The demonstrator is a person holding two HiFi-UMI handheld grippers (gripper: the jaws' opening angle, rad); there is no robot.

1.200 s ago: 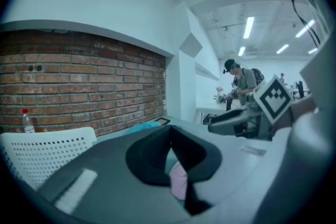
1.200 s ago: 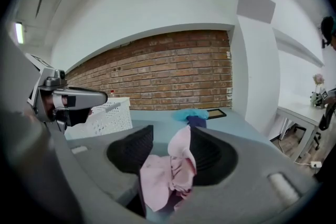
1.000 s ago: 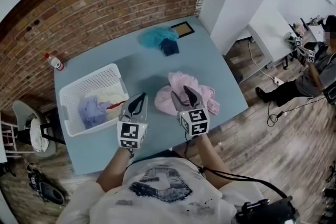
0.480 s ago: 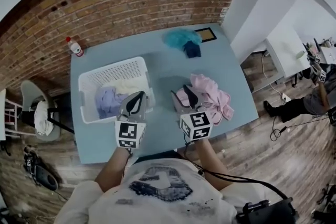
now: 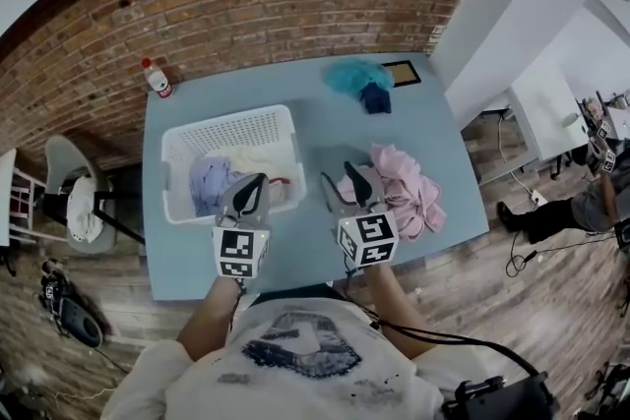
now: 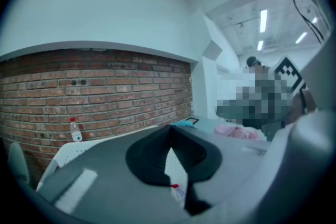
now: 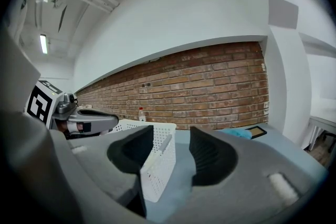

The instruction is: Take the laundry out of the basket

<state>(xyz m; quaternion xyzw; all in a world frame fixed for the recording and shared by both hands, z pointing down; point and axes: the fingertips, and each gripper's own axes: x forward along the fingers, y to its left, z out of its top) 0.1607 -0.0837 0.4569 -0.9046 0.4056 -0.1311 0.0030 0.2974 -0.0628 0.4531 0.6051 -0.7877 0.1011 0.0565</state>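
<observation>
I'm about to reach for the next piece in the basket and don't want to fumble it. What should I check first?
1. Laundry remaining in the basket: ok, a lavender piece and a cream piece lie inside.
2. Left gripper ready to grasp: not ok, its jaw tips are together, with nothing held.
3. Right gripper free: ok, its jaws are apart and empty.
4. Room to set a piece down: ok, there is bare table beside the pink pile.
5. Left gripper's height above the basket: cannot tell.
</observation>
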